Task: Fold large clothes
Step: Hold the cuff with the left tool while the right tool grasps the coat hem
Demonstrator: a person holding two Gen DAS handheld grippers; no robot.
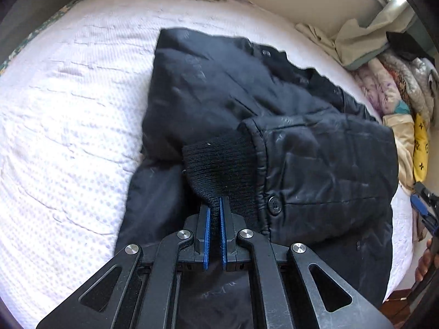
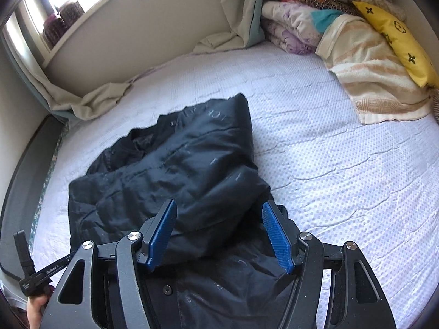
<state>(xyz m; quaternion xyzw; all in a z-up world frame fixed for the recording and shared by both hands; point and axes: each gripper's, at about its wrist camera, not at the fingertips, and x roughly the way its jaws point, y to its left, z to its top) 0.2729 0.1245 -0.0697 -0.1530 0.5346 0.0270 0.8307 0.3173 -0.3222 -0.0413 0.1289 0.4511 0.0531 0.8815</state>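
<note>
Bed [image 1: 68,115] fills both views, covered in a white dotted, quilted spread; pale wall behind it, bright window at the corner. Rumpled cream sheet [image 2: 90,104] bunched along the wall edge. Stack of folded blankets [image 2: 301,24] sits at the bed's far corner, with a striped cream towel [image 2: 365,82] draped in front of it and a yellow patterned pillow [image 2: 397,41] lying on top of the towel.

Black padded jacket [image 1: 219,96] lies mid-bed, partly folded, one sleeve [image 1: 329,164] laid across the body. Ribbed knit cuff [image 1: 219,164] at the sleeve's end, a dark button [image 1: 275,205] just beside it.

Left gripper [image 1: 215,205]: blue-padded fingers pinched nearly together on the lower edge of the cuff, knit fabric caught between them.

Right gripper [image 2: 219,219]: fingers spread wide, released, hovering over the jacket's near fold; cloth shows between the pads but neither pad clearly touches it. The right gripper also shows at the right edge of the left wrist view, small.
</note>
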